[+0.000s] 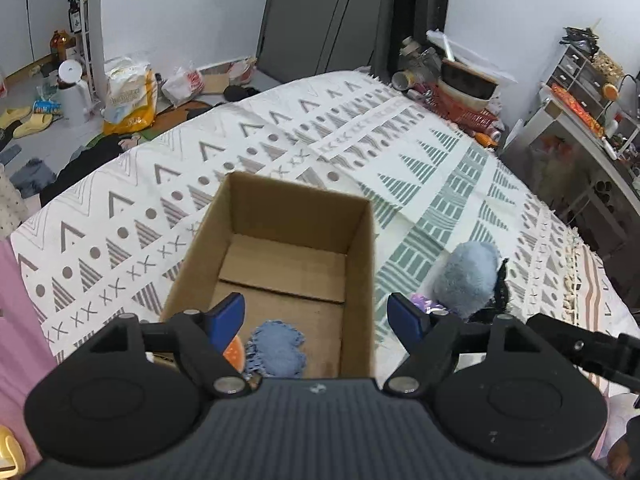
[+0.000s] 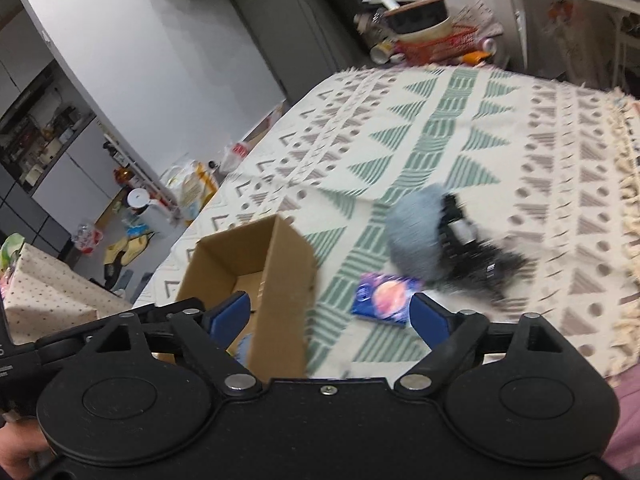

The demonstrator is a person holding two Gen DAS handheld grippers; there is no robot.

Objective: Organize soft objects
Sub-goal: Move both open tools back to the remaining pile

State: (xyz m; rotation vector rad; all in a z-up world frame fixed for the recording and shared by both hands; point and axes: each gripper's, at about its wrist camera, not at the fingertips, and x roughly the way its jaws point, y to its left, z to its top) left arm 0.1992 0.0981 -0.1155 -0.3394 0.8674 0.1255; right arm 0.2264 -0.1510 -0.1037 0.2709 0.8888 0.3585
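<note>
Inside cardboard box (image 1: 280, 248): blue denim piece (image 1: 276, 350).

Left tongs (image 1: 316, 320) black, blue pads; right tongs (image 2: 330, 318) likewise; silver pivot screws.

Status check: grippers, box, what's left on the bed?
Both grippers open, empty: left gripper over the box, right gripper beside it. Denim piece inside. Blue plush, black item, packet outside. Nothing blocking.

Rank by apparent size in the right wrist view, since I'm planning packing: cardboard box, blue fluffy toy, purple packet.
1. cardboard box
2. blue fluffy toy
3. purple packet
The box sits nearer the camera, which exaggerates it.
</note>
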